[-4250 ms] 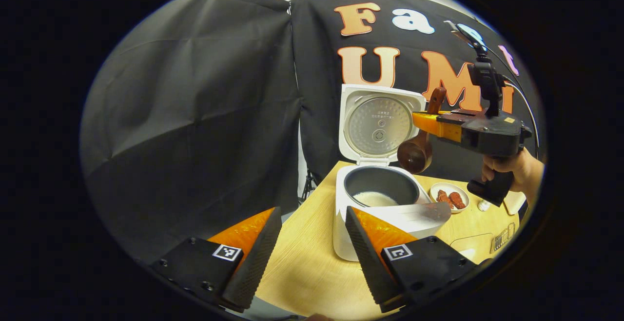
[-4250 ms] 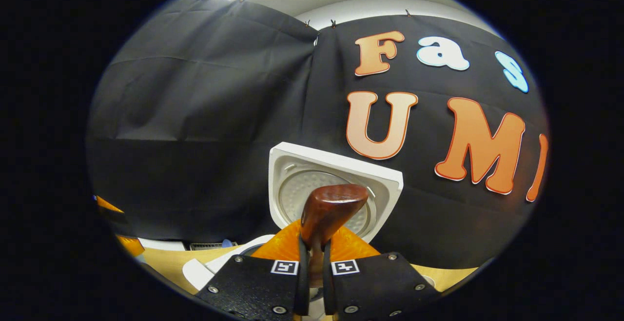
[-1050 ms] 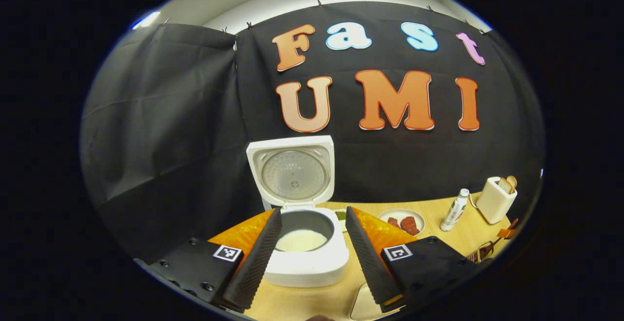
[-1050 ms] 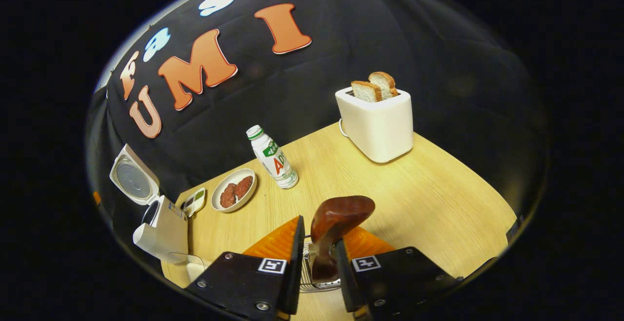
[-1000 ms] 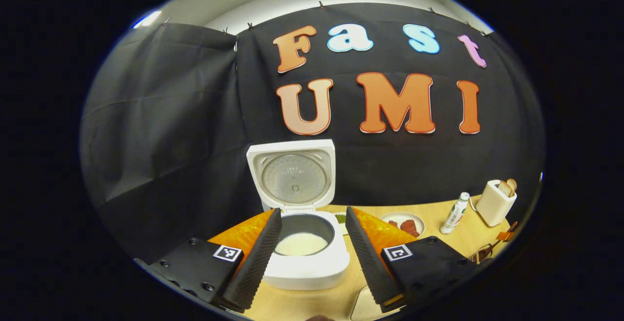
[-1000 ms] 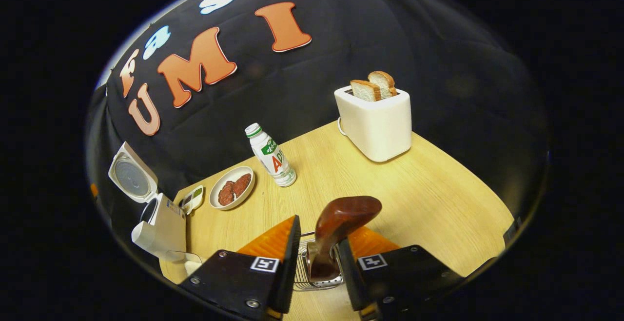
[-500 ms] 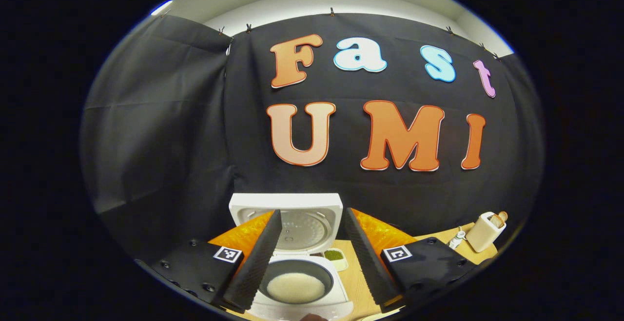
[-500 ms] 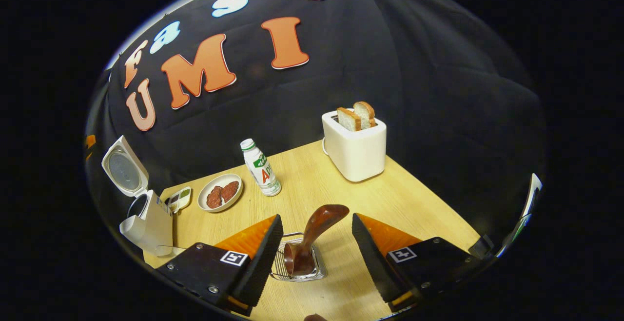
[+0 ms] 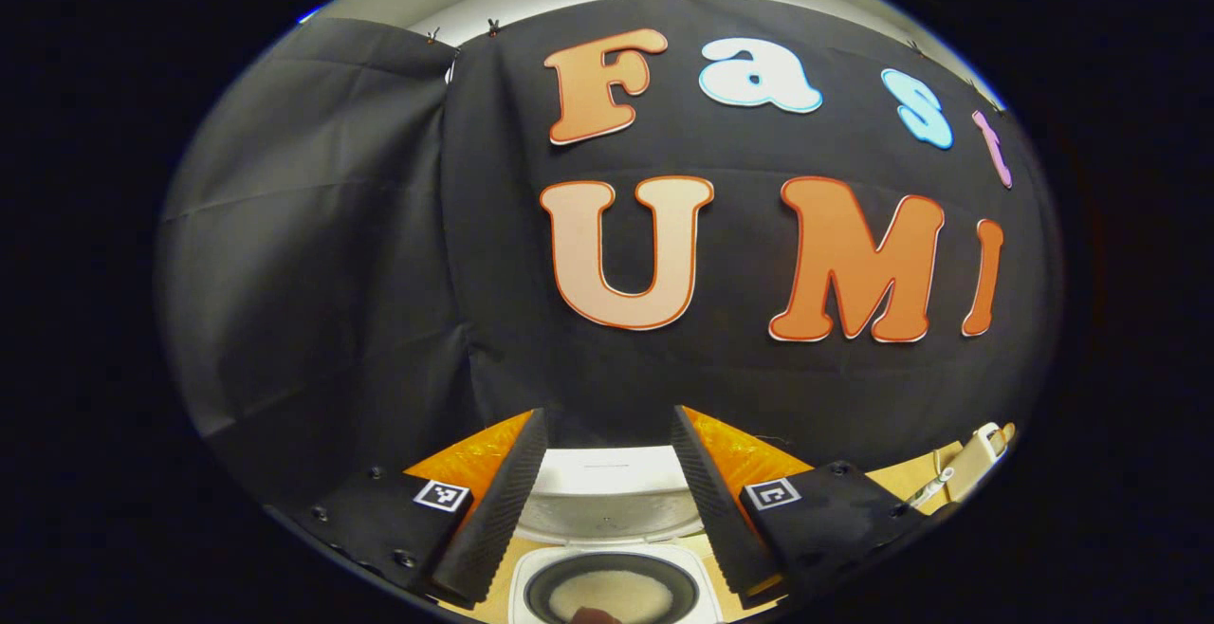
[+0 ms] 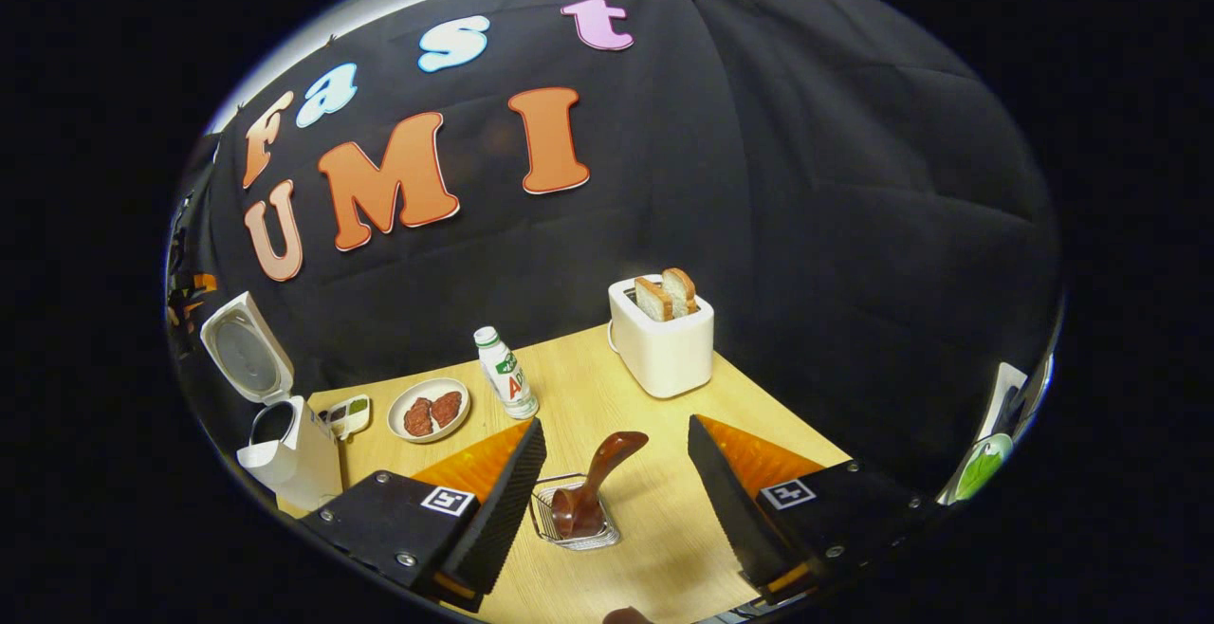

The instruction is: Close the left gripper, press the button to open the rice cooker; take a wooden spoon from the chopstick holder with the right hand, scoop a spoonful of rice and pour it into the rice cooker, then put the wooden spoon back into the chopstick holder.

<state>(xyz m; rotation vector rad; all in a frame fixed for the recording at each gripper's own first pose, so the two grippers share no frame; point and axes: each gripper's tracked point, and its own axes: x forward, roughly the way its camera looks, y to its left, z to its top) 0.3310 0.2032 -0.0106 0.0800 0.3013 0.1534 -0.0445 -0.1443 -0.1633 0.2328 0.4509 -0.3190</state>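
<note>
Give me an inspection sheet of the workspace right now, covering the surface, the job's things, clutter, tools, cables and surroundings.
Surface: light wooden table, bare at its near right part.
Job's things: white rice cooker with its lid up, white rice in the dark inner pot; brown wooden spoon standing bowl-down in the wire chopstick holder.
Clutter: white toaster with two bread slices; small white bottle with green cap; white plate of reddish food; small white dish beside the cooker.
Tools: left tool open above the cooker; right tool open, its fingers on either side of the spoon, not touching it.
Cables: nothing seen.
Surroundings: black cloth wall.
</note>
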